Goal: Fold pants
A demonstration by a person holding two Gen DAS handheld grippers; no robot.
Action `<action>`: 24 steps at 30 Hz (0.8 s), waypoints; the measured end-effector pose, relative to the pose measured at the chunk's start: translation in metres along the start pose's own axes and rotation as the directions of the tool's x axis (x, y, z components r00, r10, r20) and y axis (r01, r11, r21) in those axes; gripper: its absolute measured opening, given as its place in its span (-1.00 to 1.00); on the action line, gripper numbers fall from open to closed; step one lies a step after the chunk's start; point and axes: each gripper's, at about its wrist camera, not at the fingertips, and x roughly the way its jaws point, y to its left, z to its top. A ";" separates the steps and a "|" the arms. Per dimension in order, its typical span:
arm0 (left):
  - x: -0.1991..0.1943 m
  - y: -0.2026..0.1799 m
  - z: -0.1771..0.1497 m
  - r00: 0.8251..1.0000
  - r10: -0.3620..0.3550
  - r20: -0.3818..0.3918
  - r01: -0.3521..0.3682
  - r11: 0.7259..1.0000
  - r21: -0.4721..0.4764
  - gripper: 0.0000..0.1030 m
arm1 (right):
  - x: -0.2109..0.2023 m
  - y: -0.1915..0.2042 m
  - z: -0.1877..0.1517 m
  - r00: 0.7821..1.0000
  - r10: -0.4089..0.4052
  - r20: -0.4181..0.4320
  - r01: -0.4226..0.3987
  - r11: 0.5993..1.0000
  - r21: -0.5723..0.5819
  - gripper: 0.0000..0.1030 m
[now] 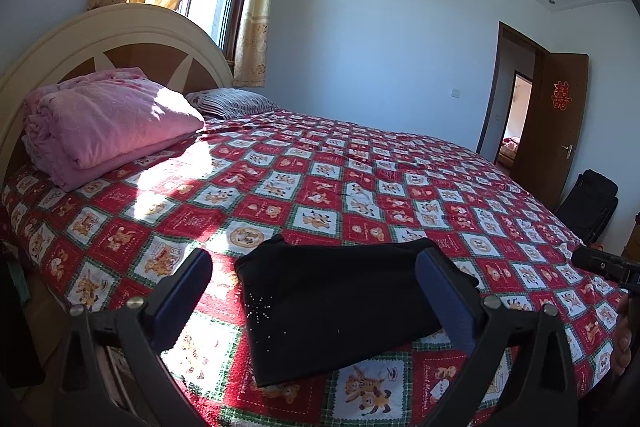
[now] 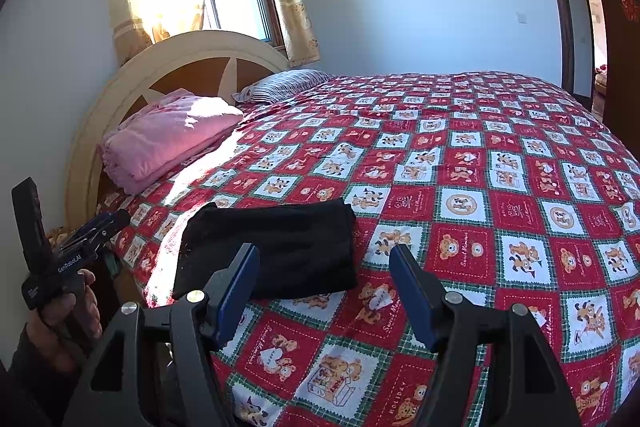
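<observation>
Sunlit from the window, our bed point(image 1: 360, 187) fills the left wrist view, and the pants point(image 1: 340, 311) lie on its near edge as a compact black bundle. Our left gripper point(image 1: 314, 291) hovers above them with its jaws wide apart, holding nothing. We judge the cloth soft, light and limp, so it will sag unless we pinch a folded edge or corner through all layers. A pink quilt point(image 1: 108, 127) and a striped pillow point(image 1: 236, 101) sit well apart by the headboard; nothing blocks us.

From the right wrist view, the pants point(image 2: 276, 247) lie ahead and to the left, near the bed point(image 2: 480, 155) edge. Our right gripper point(image 2: 324, 291) is also spread open and empty, over bare bedspread beside them. We see the left gripper point(image 2: 92, 227) at the far left, clear of the cloth.
</observation>
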 end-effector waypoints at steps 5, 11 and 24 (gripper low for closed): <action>-0.002 -0.002 0.002 1.000 0.013 0.011 -0.013 1.000 0.017 1.00 | 0.001 -0.003 0.000 1.000 -0.007 0.001 0.007 1.000 0.008 0.34; -0.007 -0.014 0.004 0.999 0.004 0.043 -0.007 0.998 0.065 1.00 | 0.002 -0.002 -0.001 1.000 -0.008 -0.003 0.008 1.000 0.006 0.34; -0.001 -0.012 -0.001 0.999 0.027 0.018 -0.028 0.997 0.077 1.00 | 0.006 0.000 -0.004 1.000 -0.007 -0.020 0.007 1.000 0.001 0.34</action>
